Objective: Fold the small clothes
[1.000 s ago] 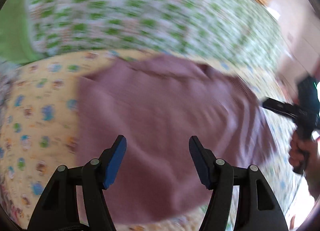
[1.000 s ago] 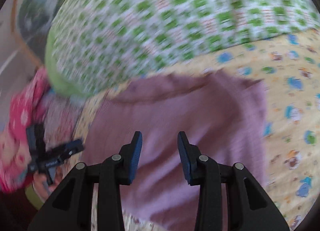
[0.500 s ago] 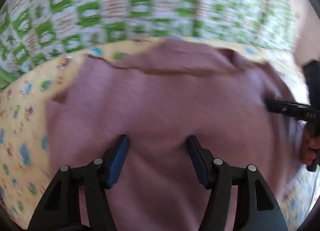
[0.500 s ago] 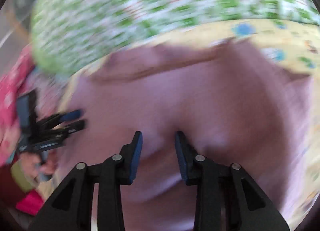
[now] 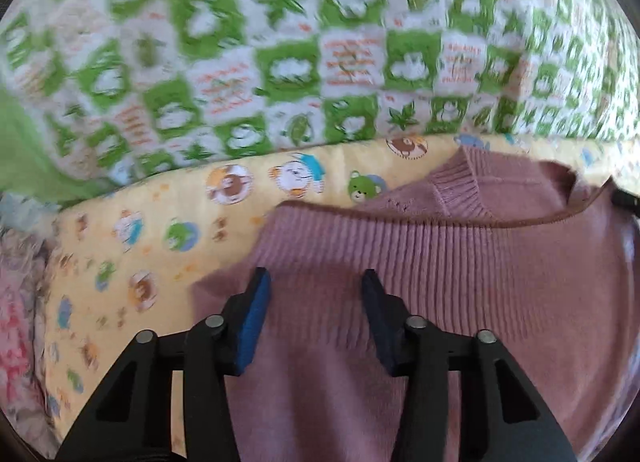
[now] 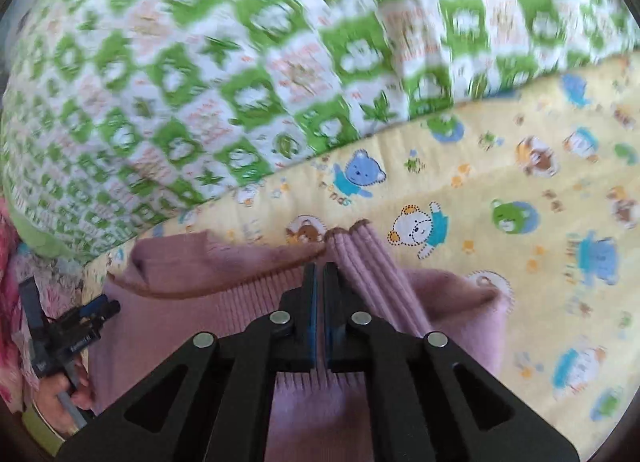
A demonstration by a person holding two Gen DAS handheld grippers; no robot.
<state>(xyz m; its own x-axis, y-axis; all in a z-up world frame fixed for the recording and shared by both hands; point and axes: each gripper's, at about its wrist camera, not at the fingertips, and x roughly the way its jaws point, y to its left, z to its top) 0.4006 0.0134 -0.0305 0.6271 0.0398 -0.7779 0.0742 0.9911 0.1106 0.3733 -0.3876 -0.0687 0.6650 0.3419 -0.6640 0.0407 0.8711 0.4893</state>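
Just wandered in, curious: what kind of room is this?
Probably a child's bedroom: a mauve sweater lies on a yellow cartoon-bear sheet, beside a green-checked quilt.

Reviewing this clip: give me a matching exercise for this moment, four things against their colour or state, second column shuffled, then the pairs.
Things:
1. left gripper
2. right gripper
3. sweater
4. sheet

States or colours:
A. yellow with cartoon bears
B. jaws apart over the knit
C. mauve ribbed knit
D. jaws closed on the ribbed hem

Pairs: 1-B, 2-D, 3-C, 4-A
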